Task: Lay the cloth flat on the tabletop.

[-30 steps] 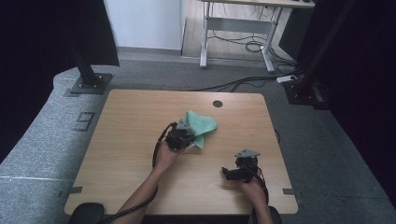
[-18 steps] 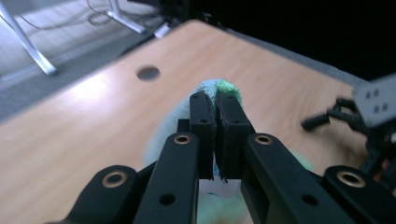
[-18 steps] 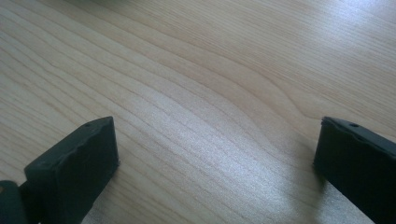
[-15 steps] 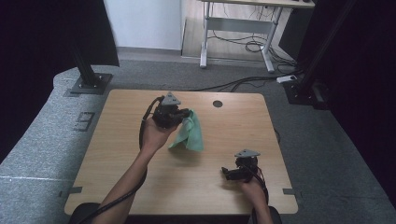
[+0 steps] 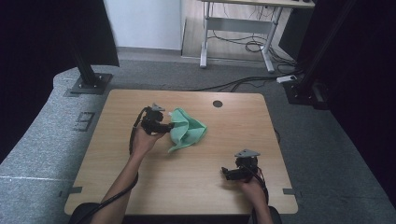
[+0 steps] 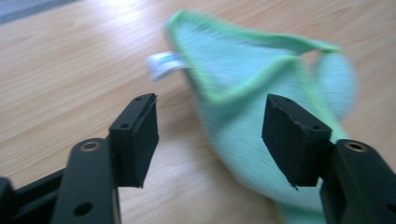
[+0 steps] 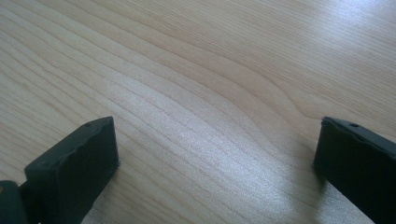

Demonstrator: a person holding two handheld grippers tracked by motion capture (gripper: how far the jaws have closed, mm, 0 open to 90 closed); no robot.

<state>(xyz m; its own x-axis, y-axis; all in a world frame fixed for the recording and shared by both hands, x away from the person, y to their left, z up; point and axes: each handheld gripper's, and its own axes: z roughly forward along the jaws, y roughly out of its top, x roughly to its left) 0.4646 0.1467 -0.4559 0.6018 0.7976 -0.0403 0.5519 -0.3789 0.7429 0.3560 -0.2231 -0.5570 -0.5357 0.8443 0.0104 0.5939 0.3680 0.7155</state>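
Note:
A green cloth point(image 5: 189, 130) lies crumpled on the wooden table point(image 5: 140, 196), left of its middle. In the left gripper view the cloth point(image 6: 261, 60) shows a white label point(image 6: 163, 63) at its near edge. My left gripper point(image 5: 169, 127) sits just left of the cloth and points at it. Its jaws have just been opening. The left gripper point(image 6: 212, 105) stands open, the cloth spreads ahead and under the right jaw, and neither pad presses it. My right gripper point(image 5: 225, 173) rests near the table's front right, and the right gripper point(image 7: 217, 126) is open over bare wood.
A round cable hole point(image 5: 217, 103) sits near the table's far edge. Black stand bases point(image 5: 88, 84) rest on the grey floor beyond the far corners, with cables point(image 5: 243, 84) and a desk frame point(image 5: 233, 42) farther back.
The left gripper lifted the cloth toward the far left, then let it go. The cloth now lies on the table to its right. The right gripper kept still.

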